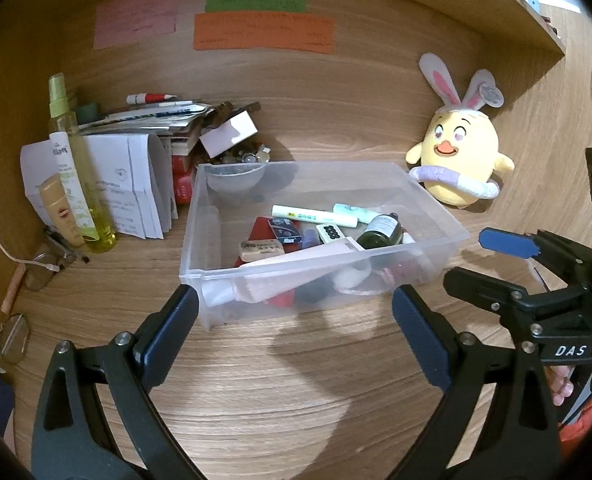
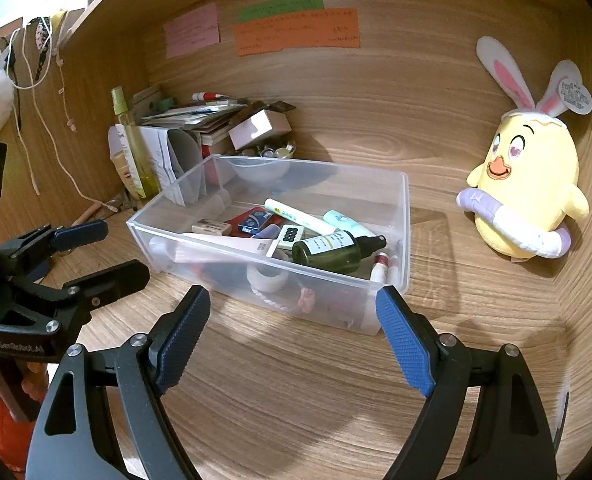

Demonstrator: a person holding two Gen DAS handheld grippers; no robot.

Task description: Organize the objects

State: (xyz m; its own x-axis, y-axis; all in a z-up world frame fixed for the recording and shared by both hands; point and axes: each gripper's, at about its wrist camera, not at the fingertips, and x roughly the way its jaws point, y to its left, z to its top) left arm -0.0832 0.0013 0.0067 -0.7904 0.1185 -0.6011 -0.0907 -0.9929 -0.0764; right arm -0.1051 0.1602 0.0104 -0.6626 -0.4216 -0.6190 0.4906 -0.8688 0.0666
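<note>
Right tool gapes before clear bin, long axis left-right.

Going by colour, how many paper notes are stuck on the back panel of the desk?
Pink note: 1
Green note: 1
Orange note: 1
Total: 3

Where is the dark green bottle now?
The dark green bottle lies on its side inside the clear bin, toward its right end, beside the white marker.
</note>
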